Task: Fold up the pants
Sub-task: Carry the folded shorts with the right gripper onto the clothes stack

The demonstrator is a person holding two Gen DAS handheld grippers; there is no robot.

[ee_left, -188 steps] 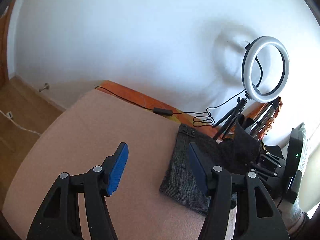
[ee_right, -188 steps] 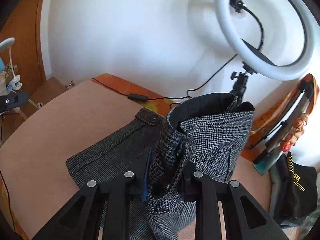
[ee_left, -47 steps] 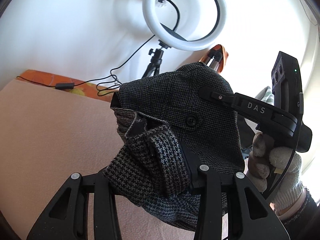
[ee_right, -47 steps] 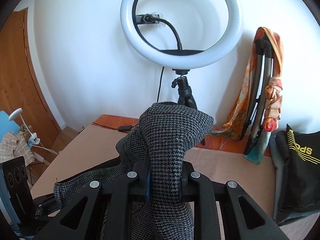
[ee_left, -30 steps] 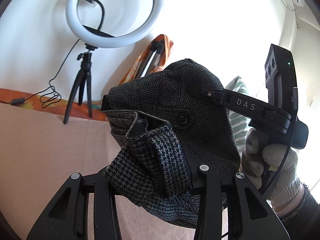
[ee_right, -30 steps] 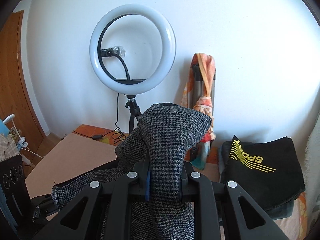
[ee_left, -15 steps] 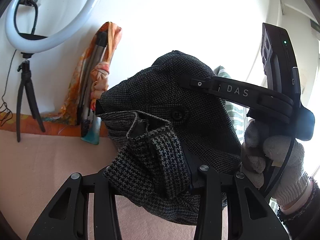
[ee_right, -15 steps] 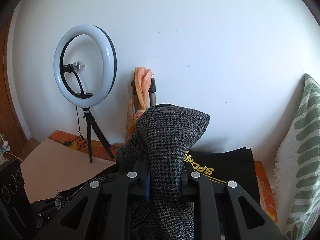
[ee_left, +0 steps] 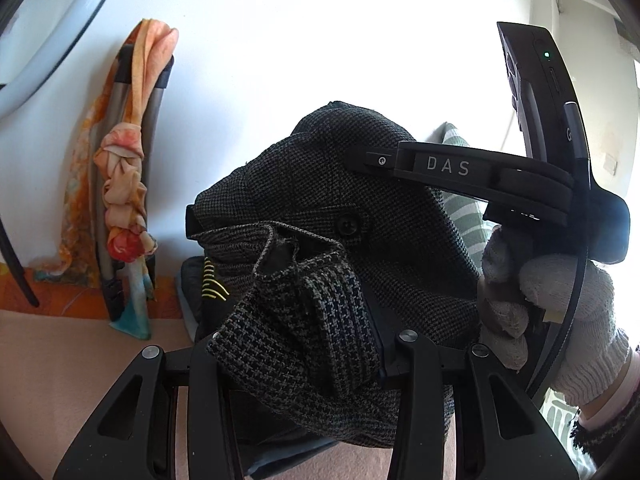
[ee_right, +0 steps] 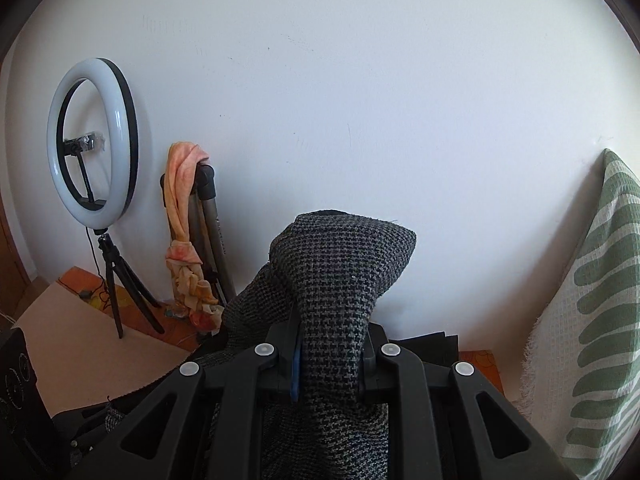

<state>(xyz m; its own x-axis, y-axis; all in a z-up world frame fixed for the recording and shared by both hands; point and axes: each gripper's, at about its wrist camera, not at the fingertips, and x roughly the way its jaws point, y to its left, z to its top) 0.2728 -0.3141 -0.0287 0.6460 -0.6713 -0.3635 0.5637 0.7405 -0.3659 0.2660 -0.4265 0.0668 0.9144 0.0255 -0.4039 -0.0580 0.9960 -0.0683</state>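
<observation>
The grey houndstooth pants are held up in the air between both grippers. My left gripper is shut on a bunched fold of the pants, close to the button. My right gripper is shut on another thick fold of the pants, which rises above its fingers. In the left wrist view the right gripper's black body and the gloved hand holding it are at the right, against the cloth.
A ring light on a tripod stands at the left by the white wall. A folded tripod wrapped in an orange scarf leans on the wall. A green striped cushion is at the right. The pink bed surface lies below.
Both grippers have swung to the right with the pants held between them; the ring light has slid to the left edge and the cushion has come into view. The grips have not changed.
</observation>
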